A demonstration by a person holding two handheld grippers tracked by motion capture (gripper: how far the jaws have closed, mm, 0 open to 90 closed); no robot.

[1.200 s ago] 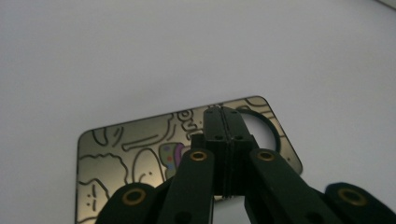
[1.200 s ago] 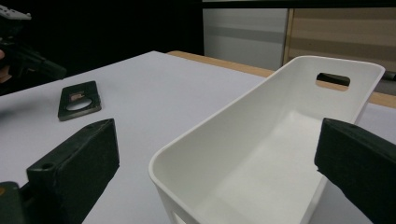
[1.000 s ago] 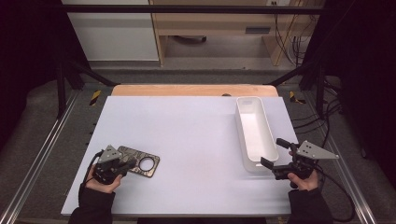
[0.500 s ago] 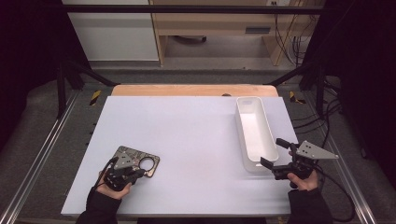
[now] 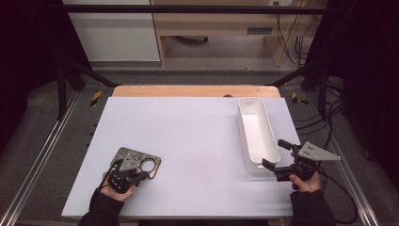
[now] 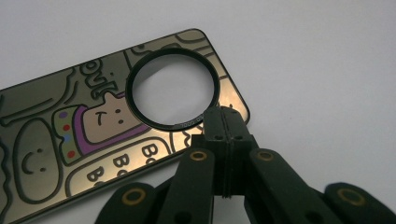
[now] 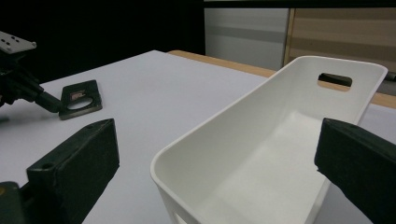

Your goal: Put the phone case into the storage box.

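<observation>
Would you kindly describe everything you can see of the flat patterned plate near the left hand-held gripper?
The plate is a thin, flat rectangle with rounded corners and a shiny golden, metal-like face. Dark outlined cartoon figures and letters cover it, with purple and tan patches. A black-rimmed round hole sits near one end, the white table showing through. It lies near the table's front left corner, skewed to the edges. The left hand-held gripper is shut on its edge beside the hole.

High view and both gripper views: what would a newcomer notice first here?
First, the gold plate with cartoon drawings and a round hole, lying at the near left of the white table; the left gripper is shut on its edge beside the hole. Next, the long white bin on the right side, empty, with the right gripper open at its near end.
</observation>
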